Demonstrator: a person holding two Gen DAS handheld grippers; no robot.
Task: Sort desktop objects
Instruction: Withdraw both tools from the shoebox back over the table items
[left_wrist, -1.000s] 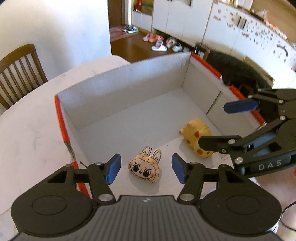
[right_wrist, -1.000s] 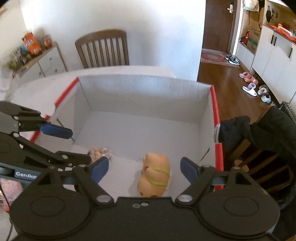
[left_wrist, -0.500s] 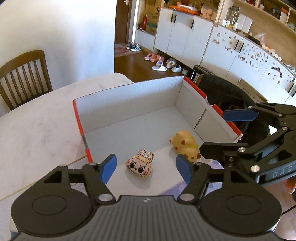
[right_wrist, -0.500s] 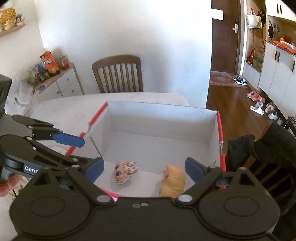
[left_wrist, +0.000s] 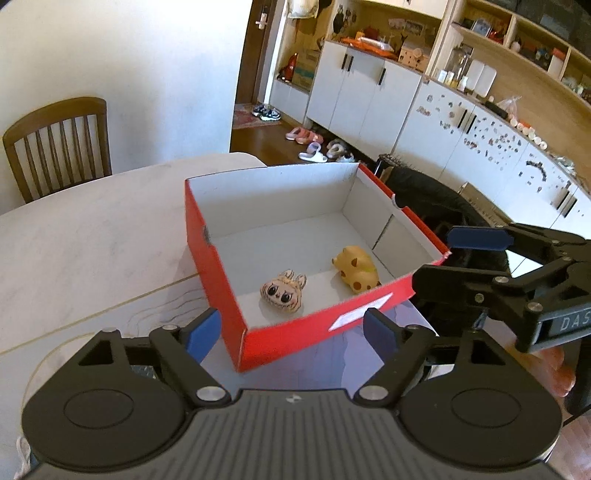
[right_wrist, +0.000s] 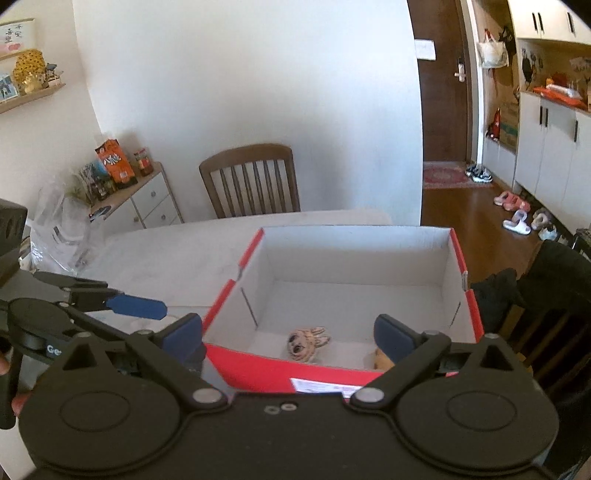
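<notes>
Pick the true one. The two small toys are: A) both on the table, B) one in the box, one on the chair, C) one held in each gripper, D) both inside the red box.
D: the bunny-eared face toy and the yellow spotted toy both lie on the floor of the red box.

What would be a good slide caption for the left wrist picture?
Two small toys, a bunny-eared face and a yellow spotted animal, lie in a red box; nothing between the open jaws.

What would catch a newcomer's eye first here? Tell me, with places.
The red box with a white inside stands open on the pale table, dead centre. Two small toys lie near its front wall: a bunny-eared face toy and, to its right in the left wrist view, a spotted yellow animal toy. Both claws, left and right, hang open and empty before it.
</notes>
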